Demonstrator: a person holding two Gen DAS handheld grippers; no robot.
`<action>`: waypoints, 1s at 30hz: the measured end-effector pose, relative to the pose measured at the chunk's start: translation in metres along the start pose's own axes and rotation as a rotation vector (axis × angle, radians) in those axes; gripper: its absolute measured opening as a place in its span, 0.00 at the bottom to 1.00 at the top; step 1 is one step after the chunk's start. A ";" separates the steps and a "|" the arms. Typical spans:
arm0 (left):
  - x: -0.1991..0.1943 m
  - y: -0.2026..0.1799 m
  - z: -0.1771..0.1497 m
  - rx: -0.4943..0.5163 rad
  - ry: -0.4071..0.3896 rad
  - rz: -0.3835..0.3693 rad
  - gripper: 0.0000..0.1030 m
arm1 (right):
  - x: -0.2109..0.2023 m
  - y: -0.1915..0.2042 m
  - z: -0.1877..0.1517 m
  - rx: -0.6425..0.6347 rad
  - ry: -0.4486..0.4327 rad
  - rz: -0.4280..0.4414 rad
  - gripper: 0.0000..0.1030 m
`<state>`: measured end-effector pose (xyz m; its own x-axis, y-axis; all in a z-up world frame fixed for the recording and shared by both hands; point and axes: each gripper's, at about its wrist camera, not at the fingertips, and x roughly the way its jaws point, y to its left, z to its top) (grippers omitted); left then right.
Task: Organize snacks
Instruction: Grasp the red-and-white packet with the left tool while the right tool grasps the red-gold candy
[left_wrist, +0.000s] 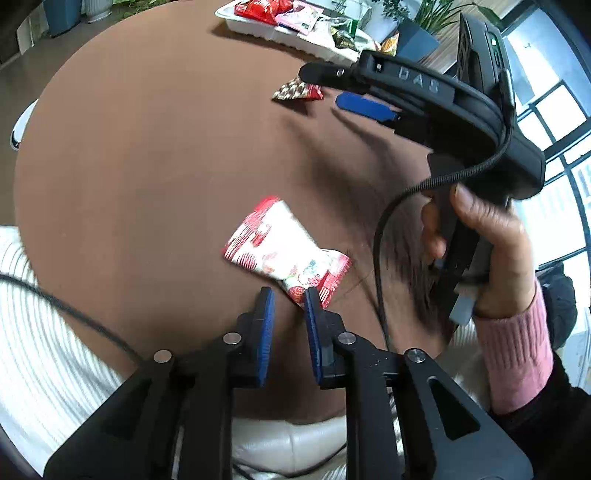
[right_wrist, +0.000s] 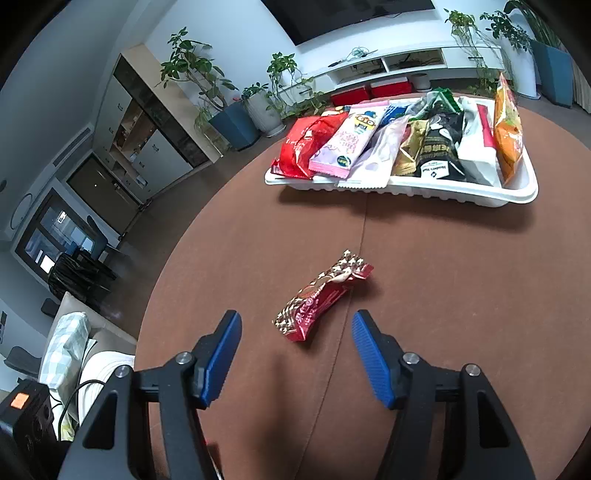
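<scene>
A red-and-white strawberry snack packet (left_wrist: 280, 247) lies flat on the round brown table (left_wrist: 147, 166). My left gripper (left_wrist: 288, 295) points down at its near corner, which sits in the narrow gap between the blue pads; the pads do not press it. A red-and-brown chocolate snack packet (right_wrist: 321, 295) lies farther along the table. Its near end rests between the fingertips of my right gripper (right_wrist: 295, 317), which stands open just above the table. That packet (left_wrist: 297, 90) also shows in the left wrist view beside the right gripper (left_wrist: 327, 86), which a hand in a pink sleeve (left_wrist: 513, 339) holds.
A white tray (right_wrist: 406, 192) full of several snack packets stands at the far side of the table, and shows as the tray (left_wrist: 266, 31) at the top of the left wrist view. A white cushion (left_wrist: 288, 443) lies under the near table edge. Potted plants (right_wrist: 236, 122) stand on the floor beyond.
</scene>
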<state>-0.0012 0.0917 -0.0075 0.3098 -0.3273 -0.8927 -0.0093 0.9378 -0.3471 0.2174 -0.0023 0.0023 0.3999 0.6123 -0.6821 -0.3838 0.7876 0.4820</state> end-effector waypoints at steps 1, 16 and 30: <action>0.001 0.001 0.004 0.001 -0.010 0.006 0.20 | 0.000 0.001 0.000 -0.002 0.000 -0.001 0.64; 0.006 0.012 0.038 -0.082 -0.064 -0.001 0.54 | 0.001 0.001 0.000 -0.001 -0.003 -0.002 0.64; 0.022 -0.025 0.033 0.092 -0.119 0.190 0.38 | -0.001 0.000 0.003 -0.001 -0.008 -0.007 0.65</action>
<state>0.0373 0.0648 -0.0091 0.4208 -0.1335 -0.8973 0.0068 0.9895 -0.1441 0.2195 -0.0031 0.0045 0.4090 0.6070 -0.6814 -0.3814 0.7920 0.4767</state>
